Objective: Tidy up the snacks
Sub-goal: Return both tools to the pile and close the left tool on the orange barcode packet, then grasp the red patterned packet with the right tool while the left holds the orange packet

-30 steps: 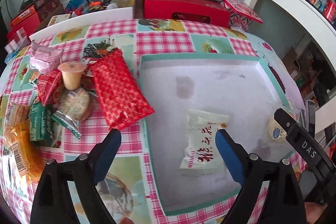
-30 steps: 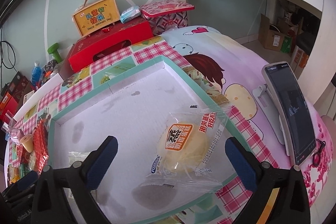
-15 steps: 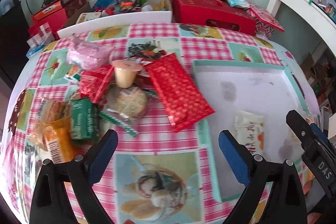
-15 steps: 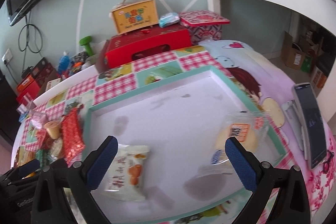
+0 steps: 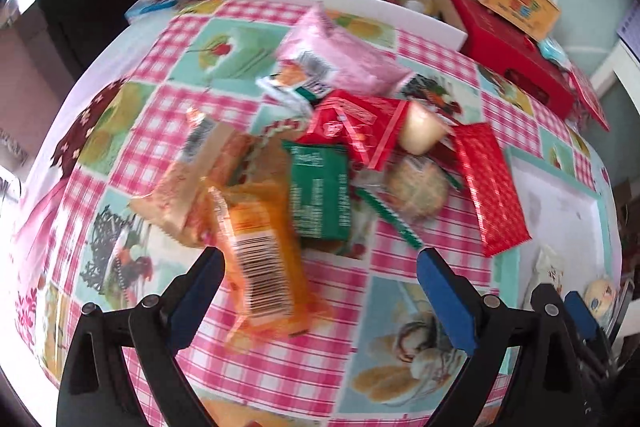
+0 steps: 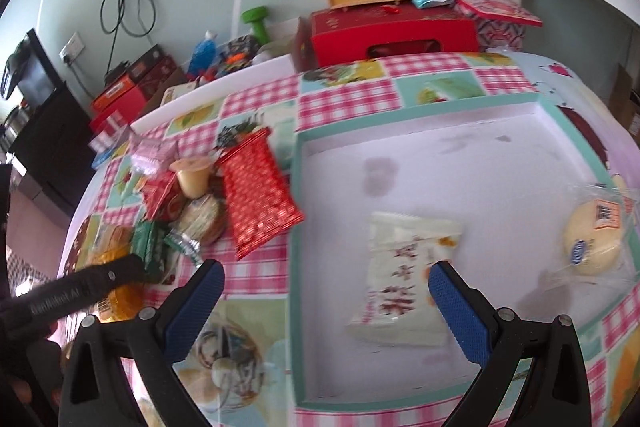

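The left claw hangs over the heap of snacks on the left of the desk, with its pink-checked picture cloth – blue pads spread wide, gripping nothing. Right between those pads lies an orange crinkly packet with a barcode, its far end touching a green foil pouch. Beyond them sit a red square packet, a pale yellow jelly cup lying on its side, a round biscuit in clear wrap and, at the far end of the heap, a pink soft bag. A long red patterned foil packet lies at the right of the heap, its near end over the rim of the shallow white tray with a teal border.

The right claw hovers over the tray's left rim – released too, nothing pinched. Inside the tray, a cream wrapper with red lettering lies flat just by the right pad, and a round yellow bun in a clear bag rests at the tray's right edge, well apart from it. The picture is blurred in places.
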{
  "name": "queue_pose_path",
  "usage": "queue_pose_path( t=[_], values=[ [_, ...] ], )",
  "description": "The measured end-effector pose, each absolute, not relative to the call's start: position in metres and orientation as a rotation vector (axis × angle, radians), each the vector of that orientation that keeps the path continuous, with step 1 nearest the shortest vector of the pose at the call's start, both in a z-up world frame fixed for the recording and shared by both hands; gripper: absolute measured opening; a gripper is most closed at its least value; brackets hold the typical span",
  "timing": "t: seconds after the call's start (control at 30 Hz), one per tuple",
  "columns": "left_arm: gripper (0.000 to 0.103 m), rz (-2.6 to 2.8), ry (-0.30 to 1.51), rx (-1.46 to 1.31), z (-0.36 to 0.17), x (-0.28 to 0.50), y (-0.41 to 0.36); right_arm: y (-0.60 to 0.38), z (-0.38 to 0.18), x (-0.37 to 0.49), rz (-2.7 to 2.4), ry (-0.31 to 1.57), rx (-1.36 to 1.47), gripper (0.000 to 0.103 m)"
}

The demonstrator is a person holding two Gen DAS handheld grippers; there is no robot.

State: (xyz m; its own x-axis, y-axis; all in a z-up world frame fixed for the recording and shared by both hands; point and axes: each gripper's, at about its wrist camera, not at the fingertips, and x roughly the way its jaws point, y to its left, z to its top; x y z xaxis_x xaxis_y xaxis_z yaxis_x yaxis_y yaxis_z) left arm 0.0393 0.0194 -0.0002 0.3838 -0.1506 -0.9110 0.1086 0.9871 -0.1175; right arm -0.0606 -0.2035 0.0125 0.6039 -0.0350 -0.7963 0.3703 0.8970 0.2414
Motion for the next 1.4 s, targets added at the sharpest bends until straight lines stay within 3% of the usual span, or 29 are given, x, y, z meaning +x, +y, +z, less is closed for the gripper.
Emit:
queue_pose_path(
  t=[0.37,0.47,0.63,0.7,1.07,1.4],
  values=[
    [0.095,-0.109,1.234,-0.126,-0.021,0.050,0.042,-0.143,0.003,-0.038,-0.142,0.951,0.324,0.103],
    [0.079,-0.117,1.250,-0.141,-0.025,0.049,0.043,-0.142,0.006,-0.035,-0.153,0.932,0.287,0.103],
    [0.066,-0.135,1.274,-0.159,-0.029,0.049,0.041,-0.149,0.013,-0.026,-0.187,0.884,0.223,0.101],
    [0.051,-0.132,1.272,-0.158,-0.029,0.049,0.042,-0.153,0.016,-0.016,-0.202,0.871,0.170,0.097],
    [0.045,-0.153,1.223,-0.175,-0.014,0.049,0.045,-0.160,0.001,0.022,-0.206,0.917,0.110,0.075],
    [0.044,-0.250,1.127,-0.179,0.015,0.061,0.022,-0.150,-0.005,0.039,-0.167,0.931,0.066,0.072]
  ],
)
